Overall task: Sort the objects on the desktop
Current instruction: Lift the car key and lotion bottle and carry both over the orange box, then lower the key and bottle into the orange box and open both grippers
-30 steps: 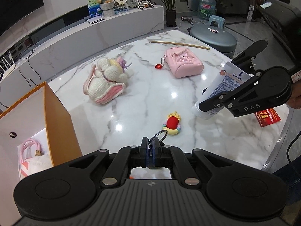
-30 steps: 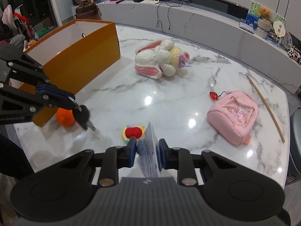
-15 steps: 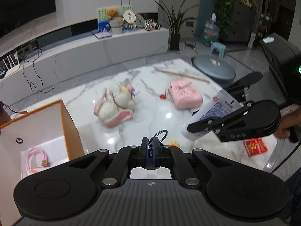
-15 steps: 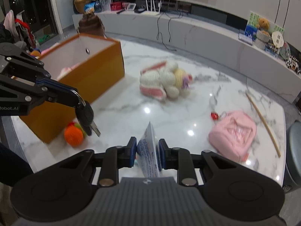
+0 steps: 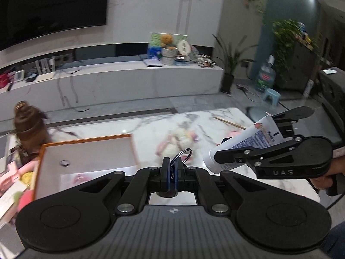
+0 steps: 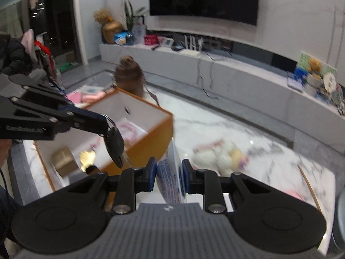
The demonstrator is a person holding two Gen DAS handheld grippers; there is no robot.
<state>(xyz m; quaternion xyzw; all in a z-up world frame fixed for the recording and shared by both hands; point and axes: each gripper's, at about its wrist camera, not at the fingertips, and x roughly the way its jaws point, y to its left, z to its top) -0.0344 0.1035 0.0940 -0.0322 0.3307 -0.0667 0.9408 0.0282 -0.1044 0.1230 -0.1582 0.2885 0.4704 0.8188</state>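
Observation:
My left gripper (image 5: 172,170) is shut on a key ring (image 5: 183,154); in the right wrist view the black key (image 6: 114,143) hangs from it above the open orange box (image 6: 151,138). My right gripper (image 6: 169,173) is shut on a white Vaseline tube (image 6: 170,177), held in the air to the right of the box; the tube also shows in the left wrist view (image 5: 241,143). The box (image 5: 86,151) holds a pink cable (image 6: 129,129) and small items. A white and pink plush rabbit (image 6: 217,157) lies on the marble table (image 6: 269,151).
A brown bag (image 6: 129,75) stands behind the box. A wooden stick (image 5: 229,123) lies at the table's far right edge, and a pink pouch (image 6: 291,193) near it. A long white TV bench (image 5: 107,79) runs behind the table.
Both grippers have risen and swung left toward the orange box, carrying the key and the tube. The key now hangs over the box opening. The views are motion-blurred.

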